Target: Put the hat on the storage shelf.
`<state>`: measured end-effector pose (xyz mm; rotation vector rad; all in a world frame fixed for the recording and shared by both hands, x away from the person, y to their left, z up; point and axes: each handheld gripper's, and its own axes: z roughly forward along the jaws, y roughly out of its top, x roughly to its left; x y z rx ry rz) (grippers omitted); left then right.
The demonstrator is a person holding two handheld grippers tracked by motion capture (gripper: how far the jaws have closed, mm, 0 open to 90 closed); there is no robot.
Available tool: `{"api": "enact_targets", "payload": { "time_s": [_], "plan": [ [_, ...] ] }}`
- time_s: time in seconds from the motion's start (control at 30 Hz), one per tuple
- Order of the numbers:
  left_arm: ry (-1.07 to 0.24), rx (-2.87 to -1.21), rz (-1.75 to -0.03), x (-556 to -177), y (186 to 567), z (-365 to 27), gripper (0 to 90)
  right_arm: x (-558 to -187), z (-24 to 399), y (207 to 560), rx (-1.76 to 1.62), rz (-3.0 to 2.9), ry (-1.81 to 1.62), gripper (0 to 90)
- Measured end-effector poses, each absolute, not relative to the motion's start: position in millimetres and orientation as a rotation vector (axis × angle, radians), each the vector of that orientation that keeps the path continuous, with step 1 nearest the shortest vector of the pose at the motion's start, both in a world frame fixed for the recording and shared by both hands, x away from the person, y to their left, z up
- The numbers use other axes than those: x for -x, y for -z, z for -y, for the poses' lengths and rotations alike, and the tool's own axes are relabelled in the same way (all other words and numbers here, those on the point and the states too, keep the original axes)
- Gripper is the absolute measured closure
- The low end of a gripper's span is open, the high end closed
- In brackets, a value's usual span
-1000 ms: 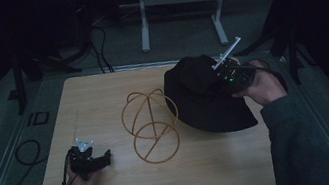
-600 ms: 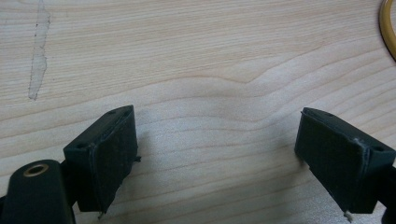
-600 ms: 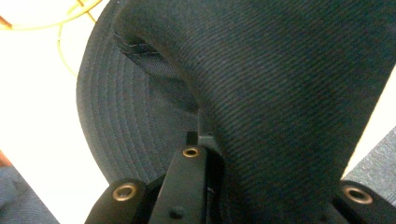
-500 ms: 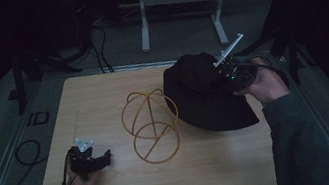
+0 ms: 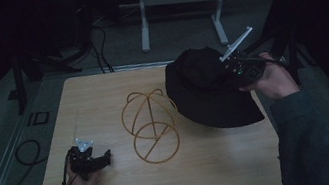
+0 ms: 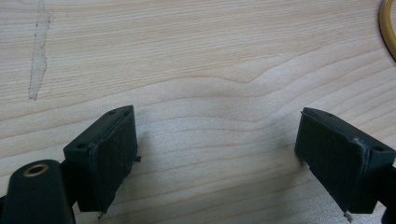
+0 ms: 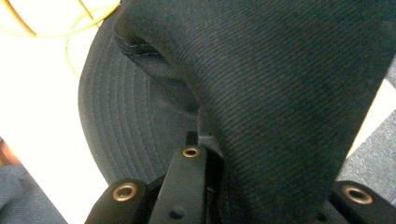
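Observation:
A black bucket hat [image 5: 205, 90] lies at the table's right side, its crown raised at the back. My right gripper [image 5: 228, 71] is shut on the fabric of the hat's crown [image 7: 289, 93], which is pinched between the jaws [image 7: 208, 156]; the stitched brim [image 7: 116, 130] hangs below. A golden wire hat stand [image 5: 151, 125] sits in the middle of the table, just left of the hat. My left gripper [image 5: 106, 157] rests on the wood at the front left, open, with only bare tabletop between its pads [image 6: 112, 154].
The wooden table [image 5: 217, 175] has bare room along its front and back left. A curve of the wire stand's base ring [image 6: 388, 28] lies at the top right of the left gripper view. Cables and a metal frame stand on the floor beyond.
My right hand has edged slightly to the right with the hat still in its grip. The left gripper has not moved.

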<state>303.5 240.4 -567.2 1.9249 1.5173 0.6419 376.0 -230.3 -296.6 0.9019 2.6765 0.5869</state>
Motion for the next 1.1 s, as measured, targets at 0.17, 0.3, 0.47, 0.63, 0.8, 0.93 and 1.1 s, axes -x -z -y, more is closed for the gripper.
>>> {"api": "enact_targets", "payload": {
  "time_s": [0.17, 0.3, 0.47, 0.63, 0.8, 0.93, 1.1],
  "plan": [
    [-0.642, -1.925, -1.517, -304, 567, -240, 13.4, -375, 232, 292, -0.901, -2.666, -0.596, 87.8],
    [-0.643, -1.926, -1.515, -304, 567, -241, 13.5, -374, 235, 287, -0.907, -2.656, -0.602, 87.8],
    [-0.643, -1.927, -1.516, -304, 567, -241, 13.4, -373, 240, 281, -0.908, -2.648, -0.64, 87.8],
    [-0.644, -1.928, -1.516, -304, 567, -241, 13.4, -371, 240, 275, -0.892, -2.664, -0.682, 87.8],
    [-0.646, -1.925, -1.515, -304, 567, -240, 13.4, -369, 239, 271, -0.871, -2.674, -0.726, 87.8],
    [-0.645, -1.922, -1.516, -304, 568, -240, 13.4, -367, 238, 266, -0.852, -2.678, -0.757, 87.8],
    [-0.645, -1.922, -1.517, -304, 567, -240, 13.4, -367, 238, 262, -0.824, -2.688, -0.821, 87.8]
  ]
}}
